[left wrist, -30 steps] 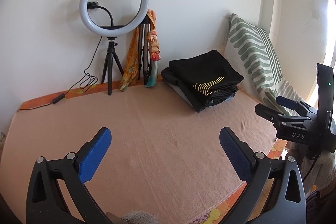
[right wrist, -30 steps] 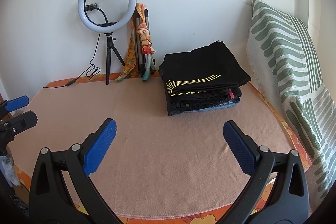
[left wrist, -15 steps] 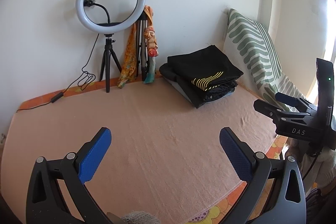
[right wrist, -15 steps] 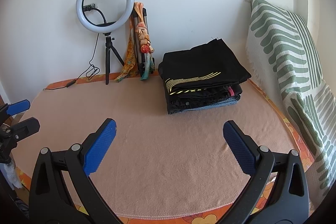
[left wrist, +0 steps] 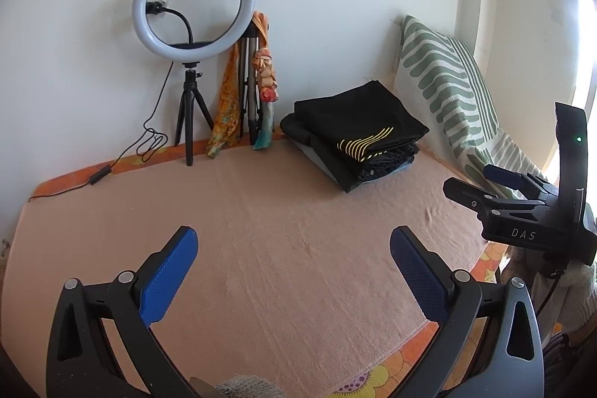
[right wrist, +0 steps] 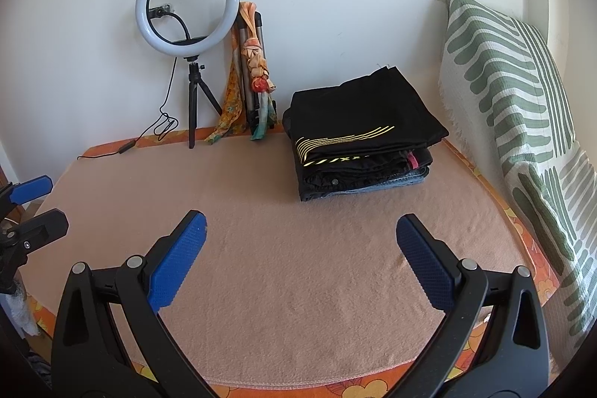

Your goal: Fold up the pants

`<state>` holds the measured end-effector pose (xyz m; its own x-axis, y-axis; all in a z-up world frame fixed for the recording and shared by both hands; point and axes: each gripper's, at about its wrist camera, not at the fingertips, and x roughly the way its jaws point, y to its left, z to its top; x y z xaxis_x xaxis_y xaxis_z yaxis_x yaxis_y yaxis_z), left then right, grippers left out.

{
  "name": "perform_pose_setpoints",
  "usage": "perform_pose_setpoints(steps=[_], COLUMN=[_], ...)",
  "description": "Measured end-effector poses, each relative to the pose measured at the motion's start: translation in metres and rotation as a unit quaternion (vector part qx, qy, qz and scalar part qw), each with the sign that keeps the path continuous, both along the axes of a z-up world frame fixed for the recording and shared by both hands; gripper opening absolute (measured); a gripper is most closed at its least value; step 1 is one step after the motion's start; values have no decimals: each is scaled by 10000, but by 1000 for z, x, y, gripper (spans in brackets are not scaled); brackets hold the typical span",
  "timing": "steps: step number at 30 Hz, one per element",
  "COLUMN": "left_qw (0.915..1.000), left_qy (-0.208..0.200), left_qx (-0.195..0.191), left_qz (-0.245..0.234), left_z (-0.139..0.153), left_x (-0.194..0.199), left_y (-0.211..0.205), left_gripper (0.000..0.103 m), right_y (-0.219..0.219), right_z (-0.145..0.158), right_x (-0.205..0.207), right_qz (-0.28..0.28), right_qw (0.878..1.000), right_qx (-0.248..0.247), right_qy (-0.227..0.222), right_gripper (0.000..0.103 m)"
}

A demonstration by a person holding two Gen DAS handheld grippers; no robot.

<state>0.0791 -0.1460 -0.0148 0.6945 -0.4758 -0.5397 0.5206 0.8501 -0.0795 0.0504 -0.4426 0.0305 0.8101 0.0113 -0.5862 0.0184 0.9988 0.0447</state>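
The stack of folded pants [right wrist: 362,140] sits at the far right of the peach blanket [right wrist: 298,267], near the striped pillow [right wrist: 522,107]; its lower layers are mostly hidden under the black pair on top, so I can't count them. Both tools hover low over the blanket's near edge. The left gripper [left wrist: 294,252] is spread wide, gripping nothing. The right gripper [right wrist: 300,237] gapes the same way, empty too.
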Motion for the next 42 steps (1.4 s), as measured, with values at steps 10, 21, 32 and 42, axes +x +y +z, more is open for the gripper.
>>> perform_pose_setpoints(steps=[10, 21, 32, 42], left_qw=[10000, 10000, 10000, 9996], left_qy=[-40, -55, -43, -252], left_qx=[-6, -3, -44, 18], left_qz=[-13, -29, 58, 102], left_z=[2, 4, 5, 3], left_x=[-2, -2, -1, -4], left_y=[0, -1, 3, 8], left_gripper=[103, 103, 103, 103], right_y=[2, 3, 6, 10], right_z=[-3, -3, -6, -7], right_x=[1, 0, 1, 6], right_qz=[42, 35, 70, 162], right_qw=[10000, 10000, 10000, 9999], right_qx=[27, 31, 19, 28], right_qy=[21, 24, 43, 50], right_gripper=[103, 103, 103, 103])
